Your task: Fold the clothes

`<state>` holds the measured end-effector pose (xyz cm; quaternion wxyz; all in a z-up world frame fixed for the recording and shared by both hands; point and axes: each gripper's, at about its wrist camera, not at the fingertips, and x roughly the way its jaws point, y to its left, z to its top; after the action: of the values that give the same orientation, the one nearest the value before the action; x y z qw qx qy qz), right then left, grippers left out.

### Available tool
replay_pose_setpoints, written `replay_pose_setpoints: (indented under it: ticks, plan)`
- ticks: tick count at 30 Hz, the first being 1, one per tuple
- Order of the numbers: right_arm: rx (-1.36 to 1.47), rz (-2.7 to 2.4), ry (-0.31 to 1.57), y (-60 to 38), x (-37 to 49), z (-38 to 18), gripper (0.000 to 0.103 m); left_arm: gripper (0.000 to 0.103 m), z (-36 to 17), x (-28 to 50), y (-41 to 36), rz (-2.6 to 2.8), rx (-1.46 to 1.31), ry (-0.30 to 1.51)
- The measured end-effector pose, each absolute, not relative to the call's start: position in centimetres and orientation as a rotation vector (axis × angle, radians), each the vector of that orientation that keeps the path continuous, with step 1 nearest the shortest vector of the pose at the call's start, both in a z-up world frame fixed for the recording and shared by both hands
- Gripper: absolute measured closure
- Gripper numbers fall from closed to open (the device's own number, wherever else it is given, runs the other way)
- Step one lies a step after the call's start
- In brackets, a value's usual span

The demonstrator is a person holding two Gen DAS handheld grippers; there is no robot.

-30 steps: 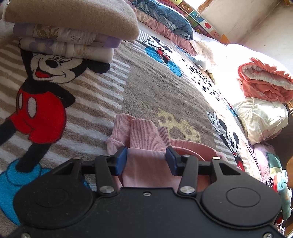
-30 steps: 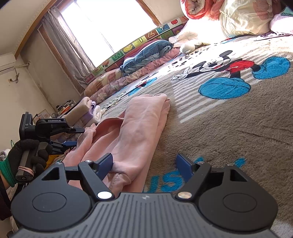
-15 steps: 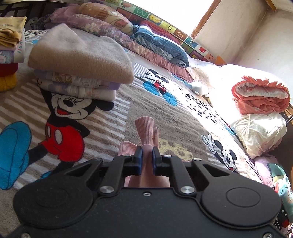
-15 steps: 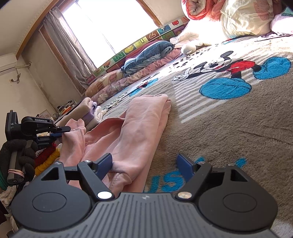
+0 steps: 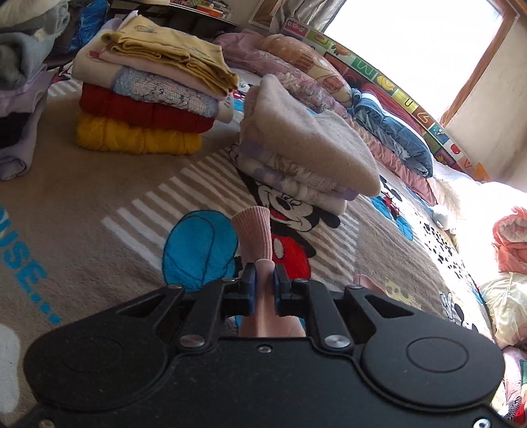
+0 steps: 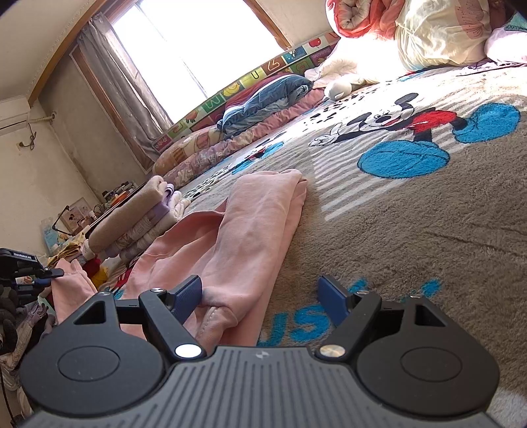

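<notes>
A pink garment [image 6: 243,230] lies partly folded on the Mickey Mouse blanket [image 6: 428,230]. My left gripper [image 5: 262,284] is shut on the garment's pink sleeve, and the ribbed cuff [image 5: 253,233] sticks up past the fingers. In the right wrist view the left gripper [image 6: 49,275] holds that sleeve lifted at the far left. My right gripper [image 6: 263,296] is open and low over the blanket. Its left finger [image 6: 187,293] touches the garment's near hem, and its right finger [image 6: 332,298] is over bare blanket.
Two stacks of folded clothes stand on the blanket: a beige-topped one [image 5: 306,145] and a yellow, red and cream one [image 5: 145,98]. Quilts and pillows [image 5: 388,131] line the far edge under the window. Rolled bedding [image 6: 411,29] sits at the right.
My left gripper closed on the pink sleeve and lifted it up and to the left, away from the garment body. My right gripper stayed open in place.
</notes>
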<state>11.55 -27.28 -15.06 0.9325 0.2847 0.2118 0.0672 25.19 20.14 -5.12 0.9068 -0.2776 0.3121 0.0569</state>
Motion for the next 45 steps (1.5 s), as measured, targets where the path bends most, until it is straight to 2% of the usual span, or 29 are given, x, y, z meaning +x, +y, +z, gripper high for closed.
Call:
replay_pose_setpoints:
  ticks: [2,4,6,7,17,23,25,27,35,42,45]
  plan:
    - [0.581,0.137,0.434,-27.3,11.6,-15.1,0.026,0.094,-6.4,24.8,21.2,0.139,-0.596,0.654]
    - [0.578,0.137,0.434,-27.2,11.6,-15.0,0.026,0.074,-7.8,24.5,22.3,0.165,-0.621,0.665]
    - [0.576,0.137,0.434,-27.2,11.6,-15.0,0.025,0.062,-8.6,23.5,23.5,0.172,-0.663,0.646]
    - [0.576,0.138,0.434,-27.2,11.5,-15.1,0.025,0.061,-8.9,22.9,23.8,0.169,-0.674,0.636]
    - [0.567,0.147,0.429,-27.0,11.5,-15.1,0.022,0.062,-11.4,22.9,24.6,0.114,-0.675,0.607]
    - [0.564,0.155,0.426,-26.9,11.6,-15.1,0.019,0.080,-12.0,24.7,24.7,0.135,-0.653,0.617]
    - [0.563,0.158,0.426,-26.9,11.6,-15.1,0.019,0.093,-11.7,24.9,24.3,0.141,-0.620,0.627]
    - [0.563,0.159,0.426,-26.9,11.6,-15.1,0.018,0.097,-10.7,24.3,23.9,0.152,-0.583,0.604]
    - [0.570,0.167,0.419,-27.0,11.5,-15.2,0.018,0.097,-6.1,19.3,23.9,0.179,-0.508,0.402]
    - [0.566,0.172,0.413,-26.9,11.2,-15.2,0.018,0.097,-9.9,19.6,26.1,0.213,-0.570,0.498]
    - [0.564,0.172,0.411,-26.9,11.2,-15.2,0.018,0.092,-10.0,20.5,26.8,0.250,-0.551,0.523]
